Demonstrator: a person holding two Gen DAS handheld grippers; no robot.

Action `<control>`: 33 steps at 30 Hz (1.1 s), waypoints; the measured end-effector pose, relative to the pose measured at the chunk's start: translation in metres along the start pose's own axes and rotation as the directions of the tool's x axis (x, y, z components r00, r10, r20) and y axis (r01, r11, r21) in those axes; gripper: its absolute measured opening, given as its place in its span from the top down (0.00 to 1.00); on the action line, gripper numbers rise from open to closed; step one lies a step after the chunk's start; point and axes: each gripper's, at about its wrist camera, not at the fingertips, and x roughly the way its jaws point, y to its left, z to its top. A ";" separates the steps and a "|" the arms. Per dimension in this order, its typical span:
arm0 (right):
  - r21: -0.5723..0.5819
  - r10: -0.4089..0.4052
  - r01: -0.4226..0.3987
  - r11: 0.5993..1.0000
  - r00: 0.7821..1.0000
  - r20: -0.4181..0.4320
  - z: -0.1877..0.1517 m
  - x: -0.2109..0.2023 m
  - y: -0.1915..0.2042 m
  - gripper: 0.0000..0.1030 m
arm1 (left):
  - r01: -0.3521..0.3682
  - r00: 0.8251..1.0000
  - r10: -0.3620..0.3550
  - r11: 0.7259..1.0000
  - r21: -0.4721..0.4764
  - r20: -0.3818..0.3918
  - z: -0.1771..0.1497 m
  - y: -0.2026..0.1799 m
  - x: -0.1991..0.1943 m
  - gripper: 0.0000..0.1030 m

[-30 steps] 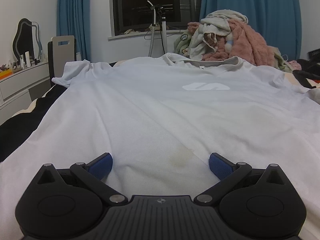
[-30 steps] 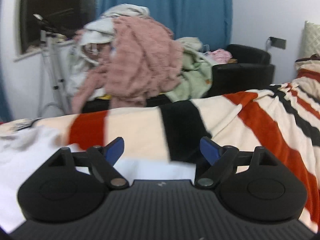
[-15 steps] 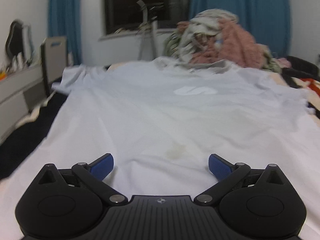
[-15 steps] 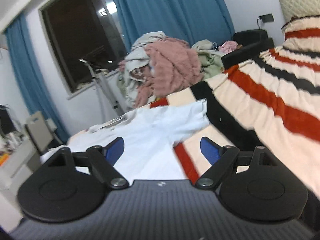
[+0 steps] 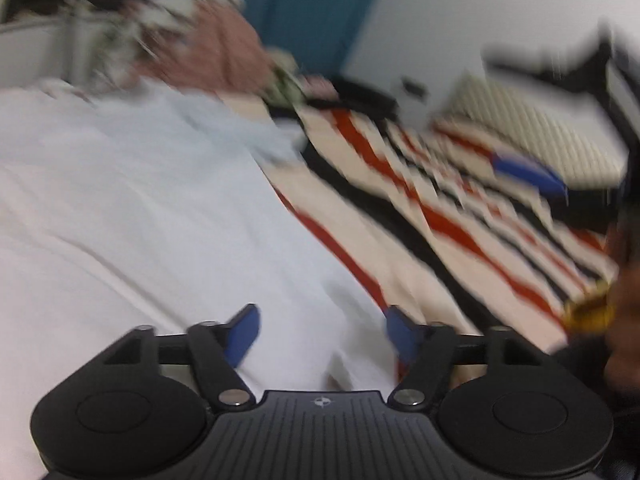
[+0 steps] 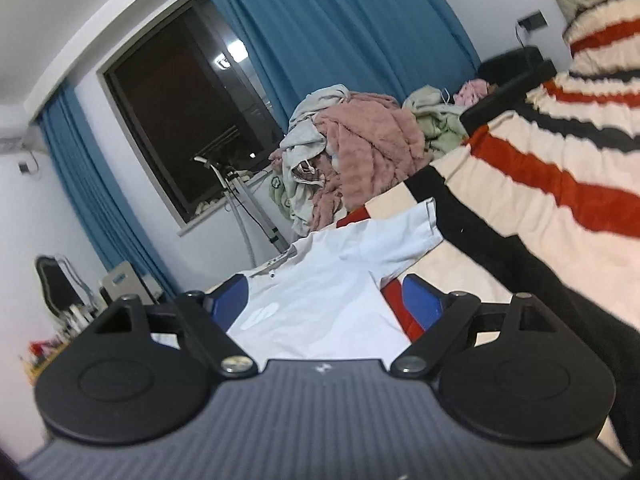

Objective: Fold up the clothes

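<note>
Both grippers swung right – left gripper (image 5: 322, 334) closing over shirt (image 5: 140, 208)

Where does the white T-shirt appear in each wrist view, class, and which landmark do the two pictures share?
Left wrist view: the white T-shirt fills the left half, blurred, spread on the striped blanket.
Right wrist view: it lies at lower centre, one sleeve reaching right onto the blanket.
Shared landmark: the pink laundry pile beyond the shirt, before the blue curtain.
</note>
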 end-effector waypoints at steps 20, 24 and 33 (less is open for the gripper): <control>0.081 -0.010 0.010 0.997 1.000 -0.006 -0.002 -0.004 -0.014 0.16 | 0.163 0.977 -0.152 0.985 0.057 -0.150 -0.023 -0.047 0.028 0.83; 0.021 -0.010 0.010 1.000 1.000 -0.003 -0.004 -0.003 -0.005 0.16 | 0.060 0.995 -0.056 0.997 0.042 -0.084 -0.006 -0.035 0.004 0.15; -0.104 -0.030 0.030 0.994 1.000 0.008 -0.011 -0.001 0.011 0.16 | -0.191 0.977 0.187 0.981 0.031 0.101 0.038 0.011 -0.063 0.01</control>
